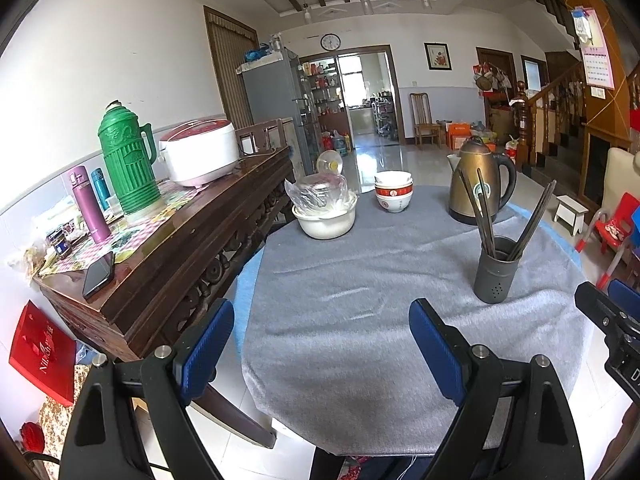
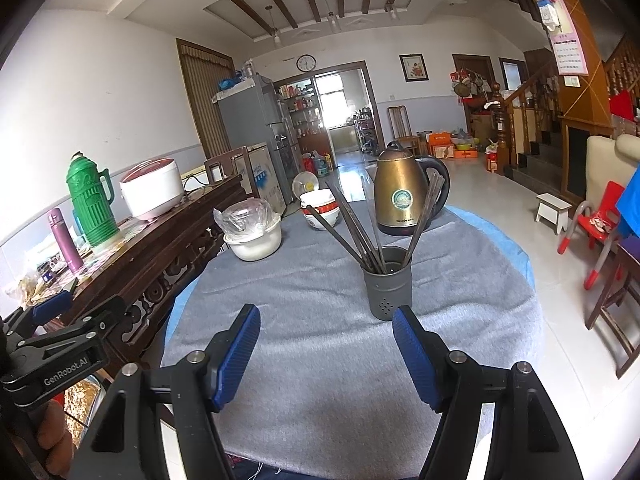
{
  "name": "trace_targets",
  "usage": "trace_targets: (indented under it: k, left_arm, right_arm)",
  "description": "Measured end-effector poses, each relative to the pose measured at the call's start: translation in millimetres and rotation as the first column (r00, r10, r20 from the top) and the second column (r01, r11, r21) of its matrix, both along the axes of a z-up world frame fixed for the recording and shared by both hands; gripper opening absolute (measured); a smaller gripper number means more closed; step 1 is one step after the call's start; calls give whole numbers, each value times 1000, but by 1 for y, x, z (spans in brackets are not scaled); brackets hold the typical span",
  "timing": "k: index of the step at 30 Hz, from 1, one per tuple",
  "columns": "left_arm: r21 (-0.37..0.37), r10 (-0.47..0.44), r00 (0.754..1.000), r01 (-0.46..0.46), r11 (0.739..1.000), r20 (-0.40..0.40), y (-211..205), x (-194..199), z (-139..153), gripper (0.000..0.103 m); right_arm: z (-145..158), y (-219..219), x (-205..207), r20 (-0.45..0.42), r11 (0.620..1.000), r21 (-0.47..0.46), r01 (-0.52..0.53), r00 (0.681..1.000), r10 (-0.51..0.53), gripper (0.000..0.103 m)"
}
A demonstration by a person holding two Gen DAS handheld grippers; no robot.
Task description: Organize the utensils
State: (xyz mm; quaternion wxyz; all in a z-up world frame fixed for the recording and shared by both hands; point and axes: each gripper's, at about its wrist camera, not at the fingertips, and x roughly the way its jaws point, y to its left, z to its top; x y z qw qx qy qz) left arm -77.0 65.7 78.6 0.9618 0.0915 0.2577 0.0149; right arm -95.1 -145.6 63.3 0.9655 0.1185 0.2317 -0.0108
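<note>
Meanwhile, at lower left of our left wrist view our left claw (image 1: 320, 344) gaped empty over the table (image 1: 360, 280); at right, the chopsticks (image 1: 486, 220) stood in the grey holder (image 1: 494, 276); our right claw (image 2: 326, 344) likewise stood open, empty.

Dark chopsticks (image 2: 362, 236) upright in grey holder (image 2: 388, 288)

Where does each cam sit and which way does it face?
Left wrist: on the left tongs, facing across the grey-clothed table, holder off right; right tongs at right edge.
Right wrist: on the right tongs, aimed at the chopstick holder; left tongs at left edge.
Shared: holder, kettle, stacked bowls, green thermos.
</note>
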Motion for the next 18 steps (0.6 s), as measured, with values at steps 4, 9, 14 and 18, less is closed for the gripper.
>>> trace_targets:
  k: [4, 9, 14, 18]
  left_arm:
    - [-1, 1, 1000, -1, 1000, 1, 1, 0, 1, 90]
    - [-1, 1, 1000, -1, 1000, 1, 1, 0, 1, 90]
    - [-3, -2, 1000, 2, 1000, -1, 2, -1, 0, 90]
    - [-3, 2, 1000, -2, 1000, 1, 2, -1, 1, 90]
  right_arm:
    - [0, 1, 0, 0, 1000, -1, -1, 1000, 1, 72]
    - [0, 2, 0, 2, 1000, 1, 1, 1000, -1, 72]
    - [0, 2, 1, 0, 1000, -1, -1, 1000, 1, 72]
    - [0, 2, 1, 2, 1000, -3, 0, 1000, 0, 72]
